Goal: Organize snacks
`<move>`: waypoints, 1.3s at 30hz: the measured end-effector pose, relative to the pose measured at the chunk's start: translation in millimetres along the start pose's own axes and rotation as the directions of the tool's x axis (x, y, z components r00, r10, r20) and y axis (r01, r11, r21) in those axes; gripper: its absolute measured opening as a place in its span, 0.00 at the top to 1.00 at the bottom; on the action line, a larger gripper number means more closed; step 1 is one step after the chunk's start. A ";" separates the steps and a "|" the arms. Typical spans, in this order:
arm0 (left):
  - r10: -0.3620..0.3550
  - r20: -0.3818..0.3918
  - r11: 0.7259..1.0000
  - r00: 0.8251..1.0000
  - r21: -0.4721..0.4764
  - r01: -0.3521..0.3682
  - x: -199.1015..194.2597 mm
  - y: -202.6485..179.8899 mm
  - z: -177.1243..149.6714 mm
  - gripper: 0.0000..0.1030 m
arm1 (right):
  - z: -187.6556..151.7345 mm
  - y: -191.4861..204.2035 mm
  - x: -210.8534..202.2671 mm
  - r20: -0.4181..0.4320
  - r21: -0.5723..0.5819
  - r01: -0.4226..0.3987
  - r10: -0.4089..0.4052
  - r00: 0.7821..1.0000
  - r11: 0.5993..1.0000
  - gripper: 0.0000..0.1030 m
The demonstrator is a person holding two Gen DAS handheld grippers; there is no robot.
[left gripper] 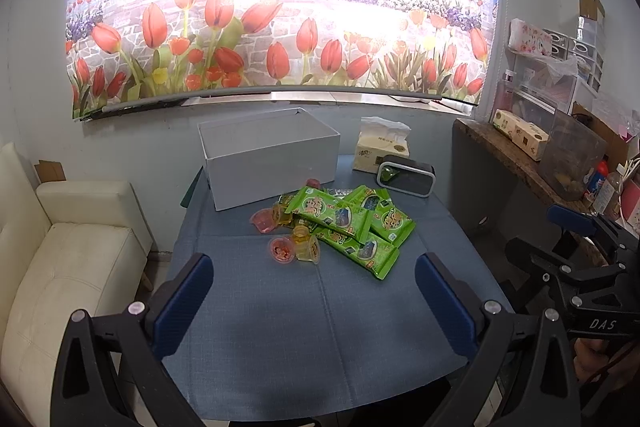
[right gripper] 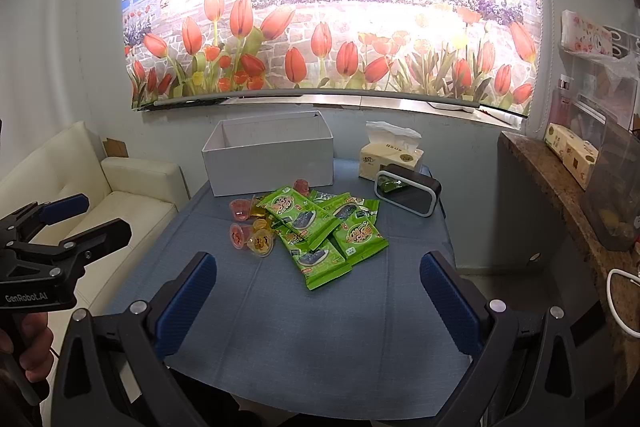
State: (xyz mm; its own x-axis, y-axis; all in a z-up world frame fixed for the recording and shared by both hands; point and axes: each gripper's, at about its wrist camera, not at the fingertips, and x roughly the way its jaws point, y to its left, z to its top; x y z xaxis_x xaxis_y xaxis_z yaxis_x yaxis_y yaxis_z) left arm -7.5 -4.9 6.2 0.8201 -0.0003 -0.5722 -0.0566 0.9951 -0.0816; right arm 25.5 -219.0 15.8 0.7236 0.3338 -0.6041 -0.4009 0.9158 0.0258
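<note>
Several green snack packets [left gripper: 352, 227] [right gripper: 320, 231] lie in a loose pile on the blue table [left gripper: 280, 327] [right gripper: 304, 339]. Several small jelly cups [left gripper: 292, 243] [right gripper: 252, 235], red and yellow, lie at the pile's left. An open white box [left gripper: 268, 157] [right gripper: 272, 155] stands behind them, empty as far as I see. My left gripper [left gripper: 314, 301] is open and empty, held above the table's near part. My right gripper [right gripper: 318, 301] is open and empty, likewise short of the pile. Each gripper shows at the other view's edge.
A tissue pack [left gripper: 382, 147] [right gripper: 392, 159] and a black clock [left gripper: 406, 175] [right gripper: 408, 189] stand at the back right of the table. A cream sofa [left gripper: 68, 267] [right gripper: 120, 203] is on the left. A cluttered wooden shelf [left gripper: 532, 155] [right gripper: 568, 187] is on the right.
</note>
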 end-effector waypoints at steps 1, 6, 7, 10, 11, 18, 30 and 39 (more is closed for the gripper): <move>0.001 -0.001 1.000 1.000 0.000 -0.001 0.1 -0.2 0.0 0.00 | -0.2 -0.2 0.0 0.000 0.000 0.002 -0.002 1.000 1.000 0.00; -0.002 -0.005 1.000 1.000 -0.001 0.002 -1.0 -0.4 -0.3 0.00 | -0.7 -2.5 0.7 -0.005 0.006 0.007 -0.006 1.000 1.000 0.00; -0.002 -0.005 1.000 1.000 0.000 0.002 -0.1 0.0 0.4 0.00 | -0.4 -2.8 1.1 -0.005 0.006 0.006 -0.006 1.000 1.000 0.00; -0.004 -0.006 1.000 1.000 0.001 0.004 0.1 0.0 1.1 0.00 | -0.5 -2.6 1.2 -0.005 0.006 0.007 -0.007 1.000 1.000 0.00; -0.005 -0.006 1.000 1.000 0.001 0.005 0.1 0.0 1.6 0.00 | -0.8 -2.7 1.6 -0.006 0.006 0.008 -0.008 1.000 1.000 0.00; -0.006 -0.008 1.000 1.000 0.003 0.006 1.3 -0.1 3.0 0.00 | -2.0 -3.6 1.3 -0.004 0.006 0.008 -0.008 1.000 1.000 0.00; -0.012 -0.012 1.000 1.000 -0.004 0.012 4.5 2.3 2.9 0.00 | -3.8 -1.9 0.5 -0.011 -0.005 0.015 -0.015 1.000 1.000 0.00; -0.011 -0.030 1.000 0.999 0.001 0.011 13.8 6.5 -1.3 0.00 | -4.4 -2.8 8.1 -0.023 -0.014 0.007 -0.008 1.000 1.000 0.00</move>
State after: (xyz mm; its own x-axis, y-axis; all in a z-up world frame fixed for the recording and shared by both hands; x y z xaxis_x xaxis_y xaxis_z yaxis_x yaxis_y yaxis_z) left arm 2.7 1.4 -3.2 0.8031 -0.0147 -0.5957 -0.0468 0.9951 -0.0876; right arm 29.9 -219.9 7.3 0.7133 0.3216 -0.6227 -0.4033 0.9150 0.0106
